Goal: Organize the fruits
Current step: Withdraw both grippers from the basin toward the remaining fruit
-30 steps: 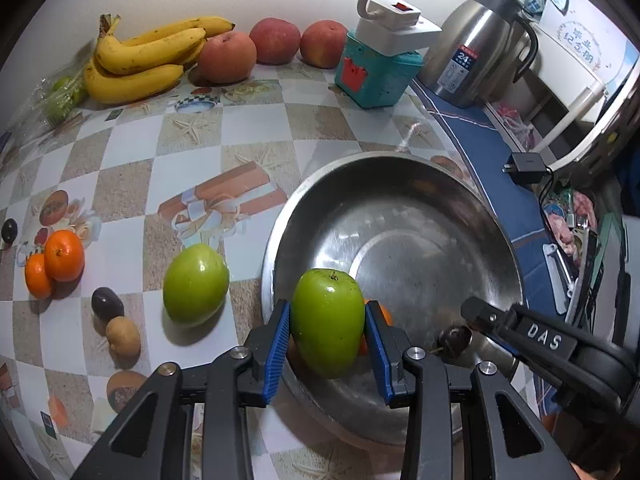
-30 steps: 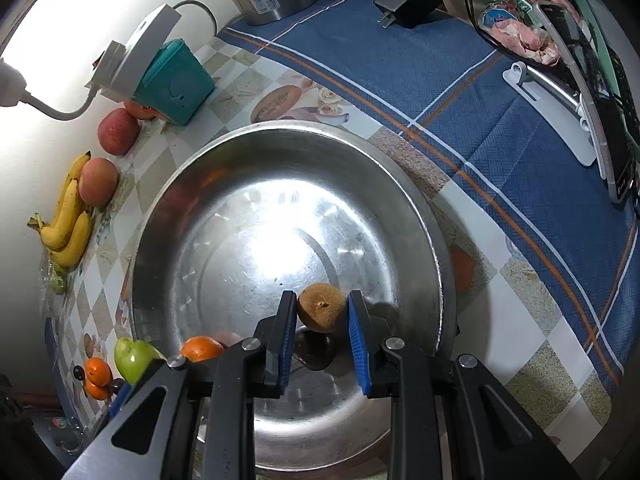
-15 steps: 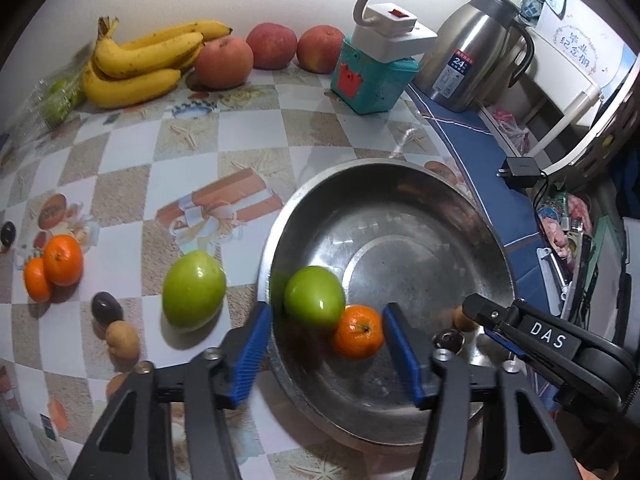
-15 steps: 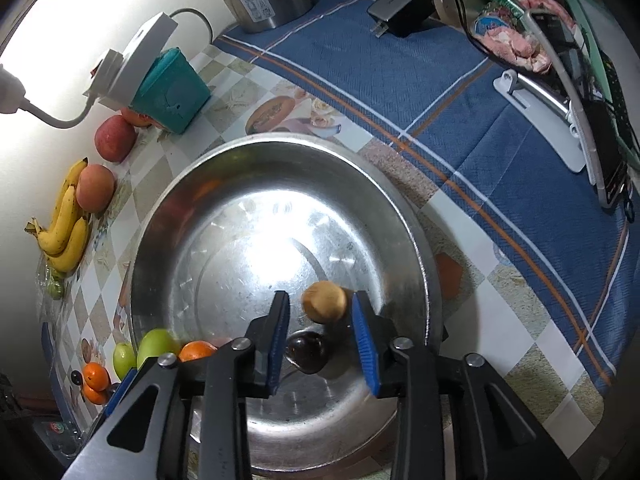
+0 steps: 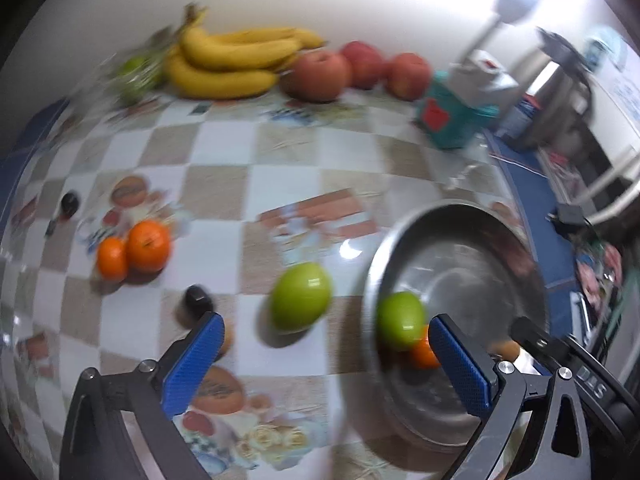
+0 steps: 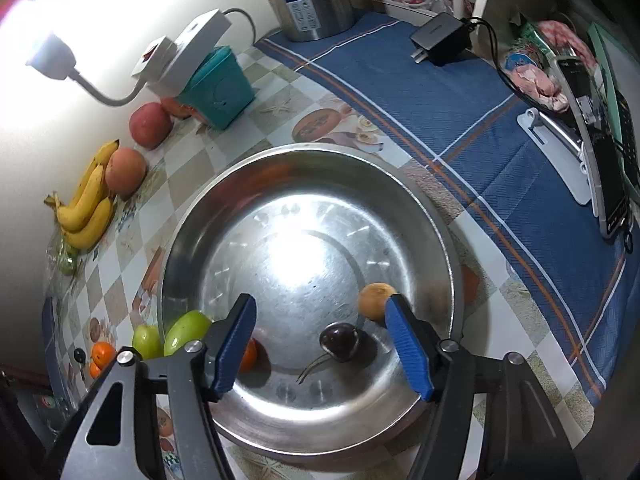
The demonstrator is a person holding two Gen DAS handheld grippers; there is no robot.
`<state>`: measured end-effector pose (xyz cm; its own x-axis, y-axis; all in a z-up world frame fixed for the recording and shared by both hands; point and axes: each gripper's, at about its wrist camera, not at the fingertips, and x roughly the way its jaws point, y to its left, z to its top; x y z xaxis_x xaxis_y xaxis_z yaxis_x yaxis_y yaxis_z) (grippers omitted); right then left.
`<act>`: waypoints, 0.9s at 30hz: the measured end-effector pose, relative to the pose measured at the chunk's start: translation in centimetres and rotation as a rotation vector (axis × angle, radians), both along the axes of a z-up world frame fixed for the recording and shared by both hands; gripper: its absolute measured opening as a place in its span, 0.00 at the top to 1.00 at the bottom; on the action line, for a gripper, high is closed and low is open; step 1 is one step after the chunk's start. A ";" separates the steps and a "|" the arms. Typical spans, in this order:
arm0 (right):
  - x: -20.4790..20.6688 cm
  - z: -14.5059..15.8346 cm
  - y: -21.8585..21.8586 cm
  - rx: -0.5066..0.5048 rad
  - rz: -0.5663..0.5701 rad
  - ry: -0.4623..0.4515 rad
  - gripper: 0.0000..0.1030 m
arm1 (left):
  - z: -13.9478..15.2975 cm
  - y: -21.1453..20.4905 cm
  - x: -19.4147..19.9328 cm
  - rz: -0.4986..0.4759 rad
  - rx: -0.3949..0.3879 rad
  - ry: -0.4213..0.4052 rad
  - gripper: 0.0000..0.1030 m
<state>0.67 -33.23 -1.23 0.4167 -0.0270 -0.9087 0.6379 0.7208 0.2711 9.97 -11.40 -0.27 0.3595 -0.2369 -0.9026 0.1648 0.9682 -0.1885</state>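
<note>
Trouble, we judge, lies with the green apple [image 5: 301,295] on the table just beside the steel bowl [image 6: 420,216]: both our left gripper [image 5: 320,354] and right gripper [image 6: 320,338] gape wide and empty, so a hurried, off-centre pinch could roll it away or knock the rim.

A plain white wall [image 6: 120,8] backs the table. Checkered oilcloth [image 5: 224,184] adjoins a blue striped cloth [image 6: 460,92]. A lit gooseneck lamp [image 6: 50,56] glares.
</note>
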 end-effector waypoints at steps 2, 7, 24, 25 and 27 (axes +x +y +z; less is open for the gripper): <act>0.1 0.1 0.4 -0.008 0.016 0.002 0.19 | -0.4 1.1 0.2 0.030 0.003 0.021 0.00; 0.4 0.4 1.4 -0.029 0.055 0.002 0.18 | -0.7 2.7 0.4 0.074 0.025 0.040 0.00; 1.1 0.4 3.3 -0.053 0.123 0.014 0.10 | -1.7 4.4 0.2 0.150 0.059 0.084 0.00; 1.2 0.4 3.4 -0.052 0.127 0.013 0.09 | -1.7 4.4 0.1 0.152 0.057 0.083 0.00; 1.3 0.4 3.6 -0.054 0.137 0.014 0.01 | -1.6 4.6 0.1 0.160 0.048 0.080 0.00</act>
